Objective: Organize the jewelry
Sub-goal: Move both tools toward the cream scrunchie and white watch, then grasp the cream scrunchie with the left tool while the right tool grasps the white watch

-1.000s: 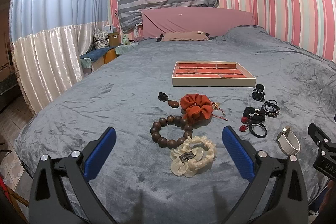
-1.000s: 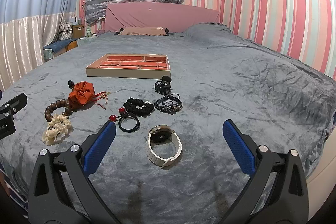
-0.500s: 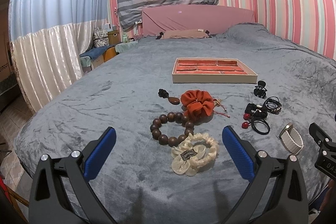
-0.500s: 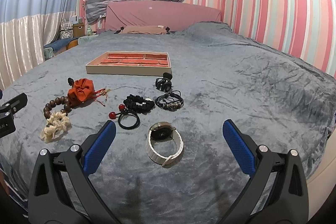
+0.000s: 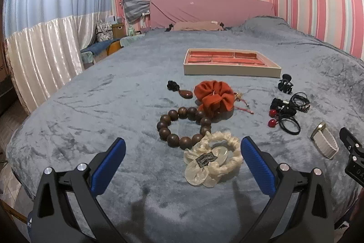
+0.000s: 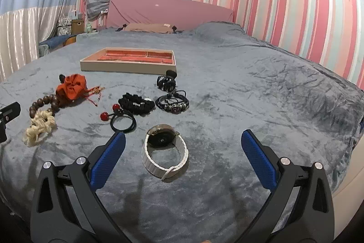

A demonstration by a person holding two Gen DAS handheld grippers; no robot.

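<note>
A beige tray with orange-lined compartments [image 5: 232,71] [image 6: 127,66] sits mid-bed. In front of it lie an orange scrunchie [image 5: 215,98], a wooden bead bracelet [image 5: 182,126], a cream scrunchie [image 5: 212,159], a black hair tie with red balls [image 6: 120,118], a black scrunchie [image 6: 136,104], a dark charm bracelet [image 6: 173,104], a black claw clip [image 6: 167,82] and a white-strapped watch [image 6: 163,148]. My left gripper [image 5: 182,159] is open, hovering just before the cream scrunchie. My right gripper [image 6: 183,152] is open, with the watch between its fingers' lines.
All of this lies on a wrinkled grey bedspread [image 6: 250,95]. A pink headboard [image 5: 211,10] and striped cloth stand at the far end, pink striped wall to the right. A brown pendant with black knot [image 5: 179,90] lies left of the orange scrunchie. Curtains hang on the left.
Both grippers have crept forward and lower toward the bed; the items sit slightly nearer in each view. Neither gripper has changed its opening. No item has moved.
</note>
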